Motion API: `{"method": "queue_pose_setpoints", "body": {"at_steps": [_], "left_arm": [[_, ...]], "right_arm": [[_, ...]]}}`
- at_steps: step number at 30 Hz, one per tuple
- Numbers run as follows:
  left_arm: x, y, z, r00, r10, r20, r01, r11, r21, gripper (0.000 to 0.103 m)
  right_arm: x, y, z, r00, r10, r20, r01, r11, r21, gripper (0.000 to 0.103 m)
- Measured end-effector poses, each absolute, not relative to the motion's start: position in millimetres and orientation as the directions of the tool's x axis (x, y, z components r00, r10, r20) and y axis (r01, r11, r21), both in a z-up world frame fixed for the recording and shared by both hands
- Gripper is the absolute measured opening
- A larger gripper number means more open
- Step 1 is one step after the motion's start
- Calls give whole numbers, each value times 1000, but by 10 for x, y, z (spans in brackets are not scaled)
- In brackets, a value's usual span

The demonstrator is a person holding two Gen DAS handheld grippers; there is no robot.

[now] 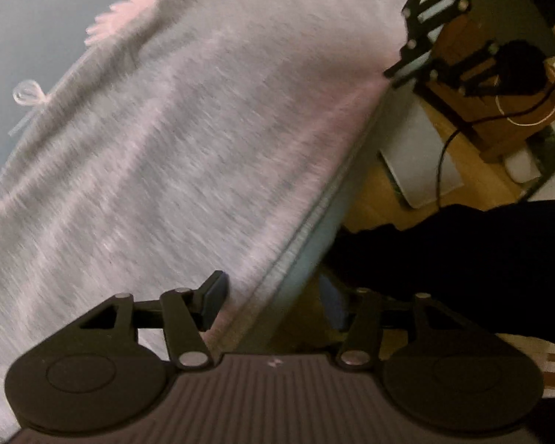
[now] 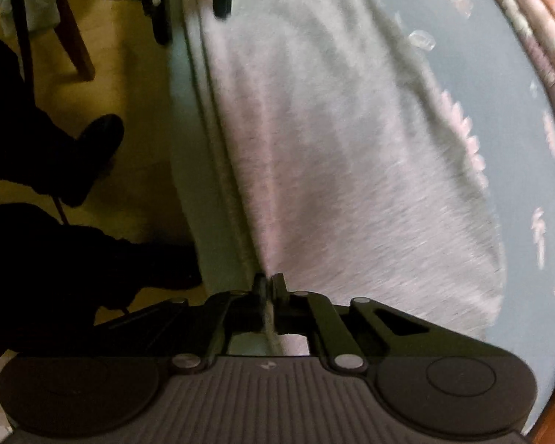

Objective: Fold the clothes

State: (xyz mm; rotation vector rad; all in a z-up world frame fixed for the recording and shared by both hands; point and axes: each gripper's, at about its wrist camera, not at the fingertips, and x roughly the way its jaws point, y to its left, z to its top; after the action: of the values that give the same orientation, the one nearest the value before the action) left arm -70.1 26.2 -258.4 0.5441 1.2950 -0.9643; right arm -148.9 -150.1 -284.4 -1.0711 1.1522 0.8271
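A grey garment (image 1: 174,155) lies spread flat on a pale blue surface (image 1: 29,37) printed with pink flowers, its long edge running right along the surface's near edge, above a yellowish wooden floor (image 2: 137,85). The left gripper (image 1: 273,299) points steeply down over that edge with its jaws standing apart: one blue-padded finger (image 1: 214,296) sits over the grey cloth, the other hangs past the edge over the floor, and nothing is pinched between them. The right gripper (image 2: 268,285) also points down at the garment's edge, further along the same side; its jaws are closed tight on a thin fold of the grey cloth, which shows as a pale strip between the two fingers. In the left wrist view the right gripper appears at the top right, at the far corner of the cloth. The person's dark trouser legs and a dark shoe (image 2: 92,155) stand on the floor beside the surface. Wooden furniture legs (image 2: 76,40) and a black cable (image 1: 447,148) lie further off.
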Motion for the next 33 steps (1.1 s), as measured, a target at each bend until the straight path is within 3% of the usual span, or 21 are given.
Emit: {"method": "queue_pose_setpoints", "body": {"at_steps": [1, 4, 6, 7, 8, 11, 16, 19, 23, 29, 33], "left_arm": [[-694, 270, -2568, -26, -278, -960, 836, 521, -173, 55], [-622, 306, -2418, -9, -305, -952, 829, 531, -178, 55], [-499, 309, -2307, 29, -365, -931, 804, 561, -195, 59], [-424, 298, -2297, 34, -389, -921, 781, 585, -218, 61], [-363, 274, -2315, 38, -408, -912, 760, 604, -239, 61], [-287, 142, -2419, 59, -425, -903, 736, 629, -248, 61], [-478, 190, -2644, 37, -410, -911, 659, 696, -286, 63], [-578, 320, -2676, 11, -410, -912, 609, 726, -319, 67], [-523, 379, -2655, 16, -385, -923, 561, 767, -310, 66], [-70, 233, -2460, 200, -387, -900, 557, 801, -220, 67], [132, 216, -2652, 218, -362, -907, 458, 858, -232, 66]], "right_arm": [[-1487, -1509, -2869, 223, -20, -974, -930, 294, -219, 19], [-1426, -1542, -2775, 224, -3, -975, -922, 324, -213, 23], [-1302, -1614, -2618, 224, 34, -974, -878, 440, -187, 37], [-1262, -1662, -2534, 238, 51, -970, -843, 507, -181, 51], [-1186, -1721, -2510, 253, 50, -966, -803, 567, -181, 60], [-934, -1893, -2535, 281, 28, -959, -666, 725, -174, 60], [-762, -2276, -2818, 197, 92, -976, -412, 911, 3, 63], [-780, -2469, -2969, 153, 191, -970, -242, 959, 150, 101], [-847, -2615, -3026, 224, 278, -934, -97, 960, 262, 103], [-825, -2448, -3002, 150, 199, -969, -117, 976, 182, 103], [-653, -2454, -2786, 187, 299, -936, -115, 953, 282, 102]]}}
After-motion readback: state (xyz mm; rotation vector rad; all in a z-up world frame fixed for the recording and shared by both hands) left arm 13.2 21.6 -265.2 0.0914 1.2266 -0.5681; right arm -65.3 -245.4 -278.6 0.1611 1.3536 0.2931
